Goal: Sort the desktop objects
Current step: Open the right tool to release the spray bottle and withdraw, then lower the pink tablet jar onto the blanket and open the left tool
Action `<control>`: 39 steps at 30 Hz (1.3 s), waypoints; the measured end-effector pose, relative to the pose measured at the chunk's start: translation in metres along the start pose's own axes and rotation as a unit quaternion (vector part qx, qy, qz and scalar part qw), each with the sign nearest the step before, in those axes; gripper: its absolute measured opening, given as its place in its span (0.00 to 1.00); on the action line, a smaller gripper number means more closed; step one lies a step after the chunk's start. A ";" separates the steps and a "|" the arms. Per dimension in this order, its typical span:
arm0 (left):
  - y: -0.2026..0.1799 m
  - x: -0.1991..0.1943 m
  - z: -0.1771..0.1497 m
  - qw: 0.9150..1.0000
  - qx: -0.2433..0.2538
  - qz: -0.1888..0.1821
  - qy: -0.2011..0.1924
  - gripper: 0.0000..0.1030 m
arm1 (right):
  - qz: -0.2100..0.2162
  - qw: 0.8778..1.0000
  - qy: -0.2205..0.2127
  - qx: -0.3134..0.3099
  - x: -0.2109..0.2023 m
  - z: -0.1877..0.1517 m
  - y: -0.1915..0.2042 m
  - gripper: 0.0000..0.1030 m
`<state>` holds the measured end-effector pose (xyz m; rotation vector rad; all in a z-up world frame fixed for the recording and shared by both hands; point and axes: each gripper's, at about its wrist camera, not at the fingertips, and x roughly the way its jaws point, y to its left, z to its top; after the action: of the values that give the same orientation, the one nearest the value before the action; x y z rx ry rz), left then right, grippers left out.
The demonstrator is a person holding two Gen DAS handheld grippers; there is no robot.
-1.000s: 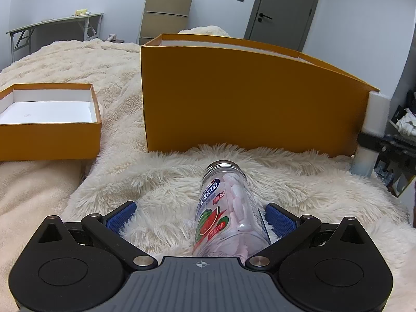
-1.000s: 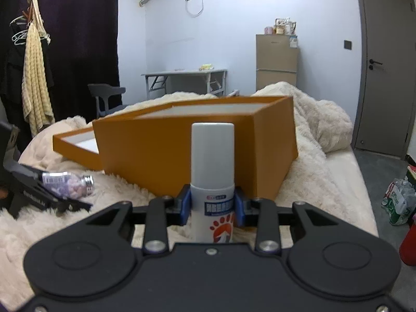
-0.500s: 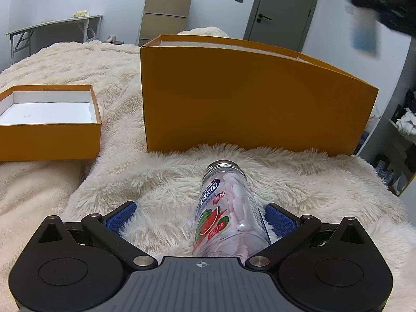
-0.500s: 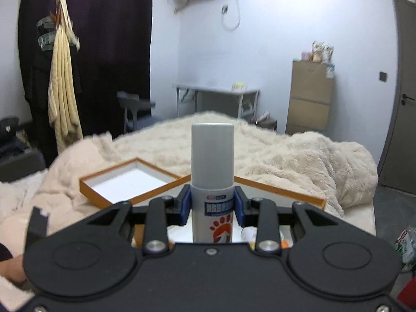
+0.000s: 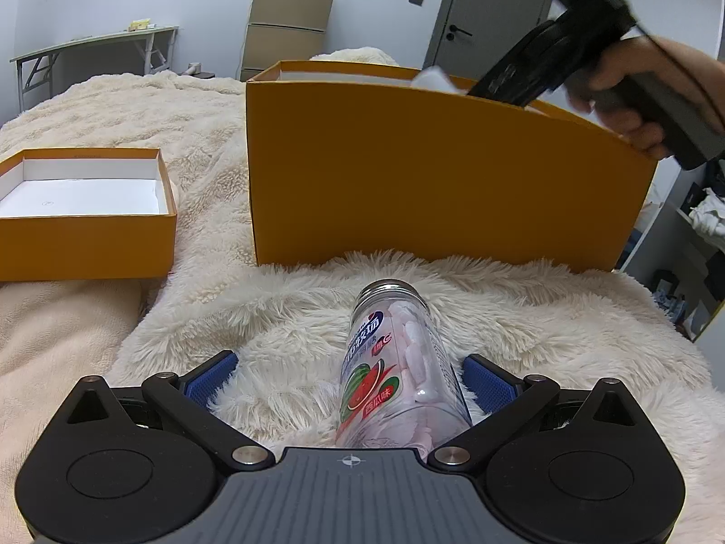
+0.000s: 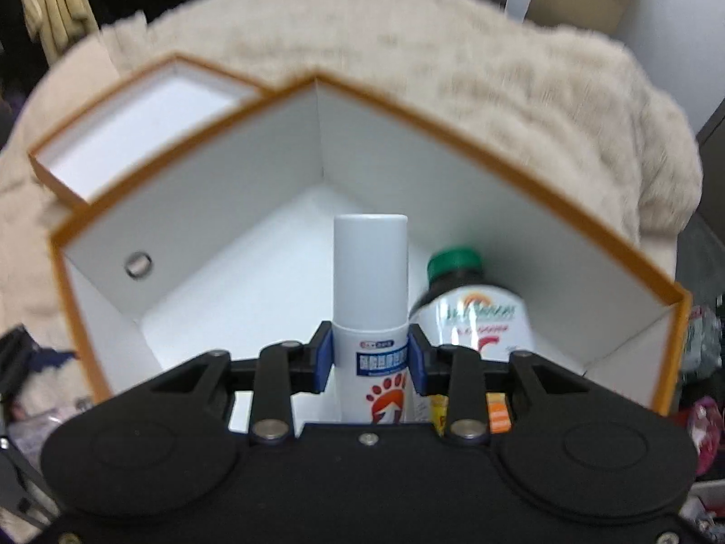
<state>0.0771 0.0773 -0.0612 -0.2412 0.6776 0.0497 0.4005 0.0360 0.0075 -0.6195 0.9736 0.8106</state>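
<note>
A clear candy bottle [image 5: 398, 362] with a watermelon label lies on the fluffy blanket between the blue pads of my left gripper [image 5: 349, 374], which is open around it. My right gripper [image 6: 370, 353] is shut on a white spray bottle [image 6: 370, 281] with a footprint logo, held above the inside of the big orange box [image 6: 190, 208]. In the left wrist view a hand holds that right gripper [image 5: 457, 86] over the big orange box [image 5: 430, 172], with the white bottle tip [image 5: 432, 78] just above the rim. A dark bottle with a green cap [image 6: 466, 299] lies inside the box.
A shallow orange lid with white inside [image 5: 86, 208] sits left of the box, also seen as the orange lid [image 6: 136, 122]. The cream blanket [image 5: 136, 109] covers the bed. A desk [image 5: 90, 45], a cabinet [image 5: 290, 13] and a door [image 5: 489, 18] stand behind.
My right gripper has carried the white spray bottle up and over the big orange box and tilted down into it. The left gripper and the candy bottle have not moved.
</note>
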 end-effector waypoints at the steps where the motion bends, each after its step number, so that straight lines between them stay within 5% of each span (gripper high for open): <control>1: 0.000 -0.001 0.000 1.000 0.000 0.000 0.000 1.00 | -0.007 1.000 0.005 -0.008 0.000 0.000 0.003 0.31; 4: 0.000 -0.001 0.000 1.000 0.000 -0.001 0.000 1.00 | -0.028 0.999 0.008 -0.026 -0.002 0.001 0.012 0.32; 6: 0.001 -0.001 0.000 1.000 -0.001 -0.001 0.000 1.00 | -0.038 0.999 -0.008 -0.031 -0.008 0.000 0.016 0.40; 13: 0.000 -0.001 -0.001 1.000 -0.002 -0.002 0.000 1.00 | 0.006 0.988 -0.152 0.019 -0.079 -0.033 0.014 0.45; 21: 0.000 -0.004 -0.003 1.000 -0.001 -0.002 -0.001 1.00 | 0.086 0.942 -0.316 0.076 -0.154 -0.142 0.024 0.87; 25: -0.002 -0.003 -0.003 1.000 0.002 0.002 0.000 1.00 | 0.116 0.914 -0.372 0.114 -0.159 -0.194 0.037 0.95; 28: -0.004 -0.002 -0.002 1.000 0.003 0.006 0.003 1.00 | 0.155 0.904 -0.370 0.146 -0.131 -0.216 0.050 0.95; 33: -0.002 -0.002 -0.002 1.000 0.001 0.004 0.002 1.00 | 0.224 0.908 -0.298 0.191 -0.083 -0.214 0.042 0.87; 39: -0.003 -0.004 -0.003 1.000 0.000 0.002 0.000 1.00 | 0.235 0.896 -0.297 0.232 -0.075 -0.218 0.023 0.88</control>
<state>0.0727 0.0743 -0.0604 -0.2394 0.6775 0.0541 0.2548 -0.1419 -0.0236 0.2948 0.7058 1.0615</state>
